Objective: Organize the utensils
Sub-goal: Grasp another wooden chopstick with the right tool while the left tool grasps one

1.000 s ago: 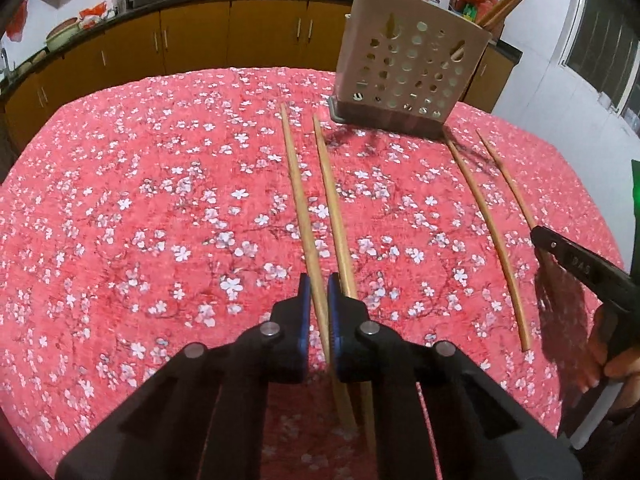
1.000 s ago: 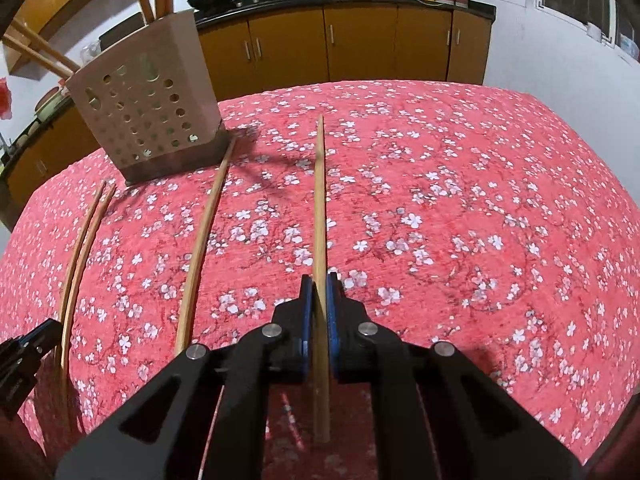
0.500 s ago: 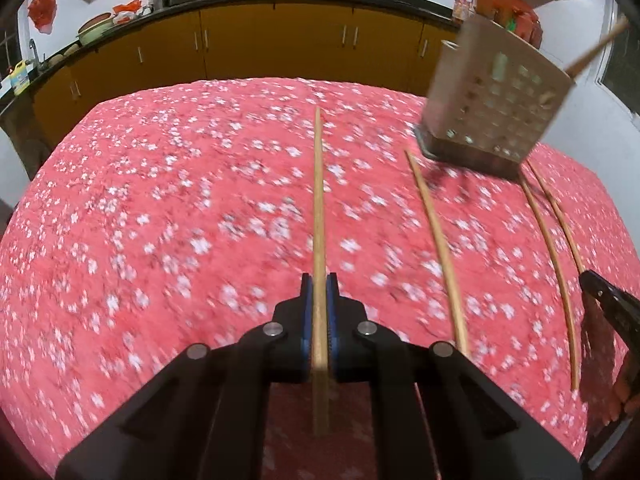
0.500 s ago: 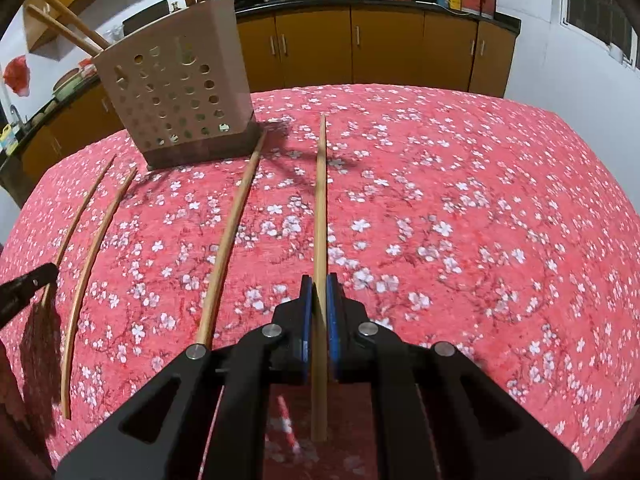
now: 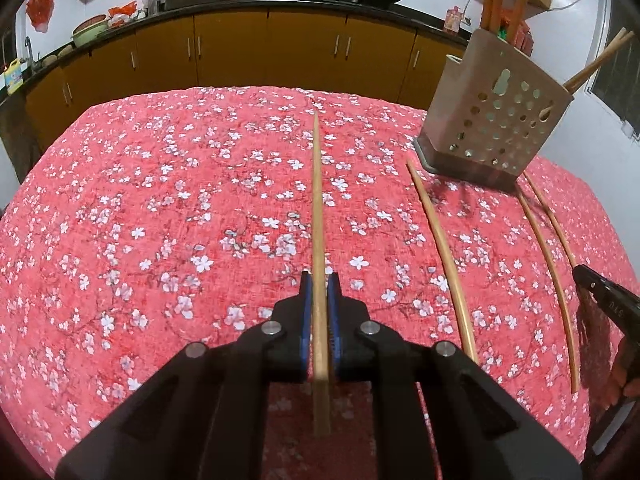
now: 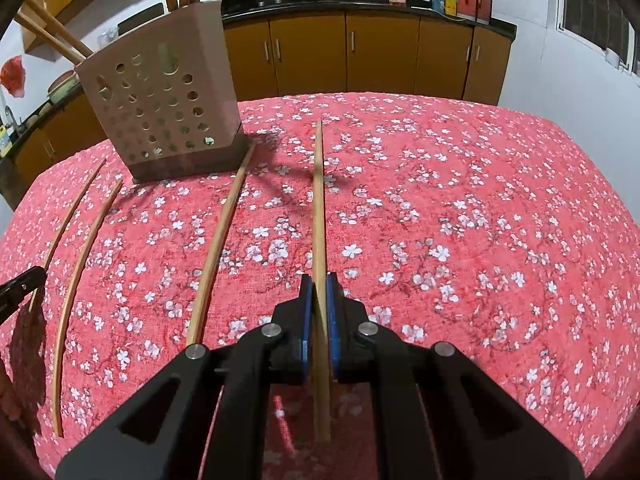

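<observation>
Each claw, left claw (image 5: 319,300) and right claw (image 6: 319,300), gripped a chopstick (image 5: 317,200); next up probably dropping them into the holder (image 6: 160,108), upper left.

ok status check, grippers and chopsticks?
Left gripper shut on a chopstick. Right gripper shut on another chopstick. Perforated utensil holder upright, already holding several. Loose chopsticks lie on the floral tablecloth; nothing blocking.
</observation>
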### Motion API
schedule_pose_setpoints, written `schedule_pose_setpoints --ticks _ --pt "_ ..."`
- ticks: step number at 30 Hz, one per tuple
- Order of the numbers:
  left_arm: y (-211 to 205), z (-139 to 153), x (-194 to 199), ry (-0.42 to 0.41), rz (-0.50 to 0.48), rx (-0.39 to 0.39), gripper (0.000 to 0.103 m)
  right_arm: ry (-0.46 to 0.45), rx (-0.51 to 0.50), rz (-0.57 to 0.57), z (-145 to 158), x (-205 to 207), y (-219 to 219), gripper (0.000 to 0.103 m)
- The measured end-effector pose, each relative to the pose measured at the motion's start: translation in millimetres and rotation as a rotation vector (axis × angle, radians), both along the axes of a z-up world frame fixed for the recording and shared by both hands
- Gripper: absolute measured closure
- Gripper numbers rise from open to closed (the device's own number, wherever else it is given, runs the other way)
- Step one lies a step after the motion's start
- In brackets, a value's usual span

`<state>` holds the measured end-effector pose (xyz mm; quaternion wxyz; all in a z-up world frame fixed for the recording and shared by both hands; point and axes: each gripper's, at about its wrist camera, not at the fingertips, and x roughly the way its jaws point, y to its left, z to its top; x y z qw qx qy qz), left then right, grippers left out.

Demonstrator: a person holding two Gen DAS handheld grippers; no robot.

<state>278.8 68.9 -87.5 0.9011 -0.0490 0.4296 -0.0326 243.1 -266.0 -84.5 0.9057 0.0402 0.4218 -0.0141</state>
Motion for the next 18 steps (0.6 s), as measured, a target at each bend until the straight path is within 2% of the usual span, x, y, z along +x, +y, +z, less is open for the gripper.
schedule_pose_setpoints --ticks 18 --pt "2.2 0.3 -1.9 0.005 0.004 -0.008 0.092 0.000 0.003 -0.001 -0.5 -0.7 1.1 0.094"
